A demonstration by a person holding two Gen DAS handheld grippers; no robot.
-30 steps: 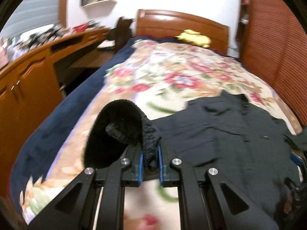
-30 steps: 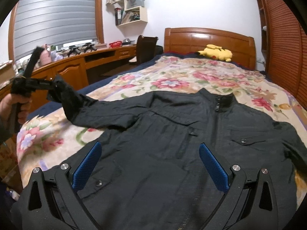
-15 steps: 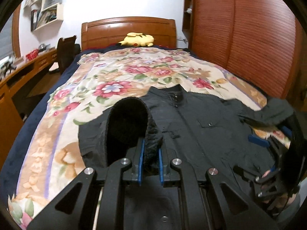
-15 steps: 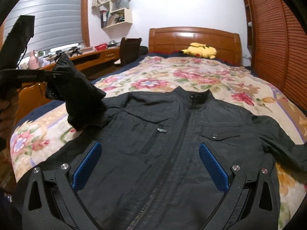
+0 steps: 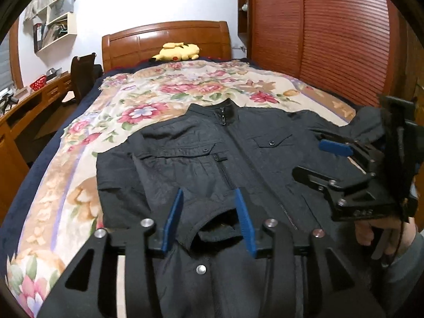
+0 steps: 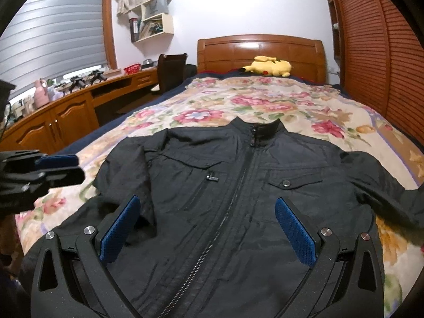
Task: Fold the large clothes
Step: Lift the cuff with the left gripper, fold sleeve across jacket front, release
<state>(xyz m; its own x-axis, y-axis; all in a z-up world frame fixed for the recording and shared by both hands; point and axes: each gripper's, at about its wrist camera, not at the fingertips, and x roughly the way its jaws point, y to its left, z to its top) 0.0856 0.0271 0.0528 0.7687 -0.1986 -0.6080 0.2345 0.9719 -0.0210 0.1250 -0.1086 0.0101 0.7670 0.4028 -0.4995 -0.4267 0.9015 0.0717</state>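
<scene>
Left claw (image 5: 209, 218), its jaws just opened and the folded-in sleeve cuff (image 5: 214, 225) lying loose between them, hovers over the black zip-front jacket (image 6: 238, 185) spread collar-toward-headboard on the floral bed (image 6: 265, 100), while the wide-open, empty right claw (image 6: 209, 234) sits nearer the unfolded sleeve (image 6: 384, 185) by the bed's right edge.

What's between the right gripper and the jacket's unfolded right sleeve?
Nothing visible. The right gripper hangs open over the jacket front; the unfolded sleeve lies flat to its right on the floral bedspread, clear of the left gripper.
</scene>
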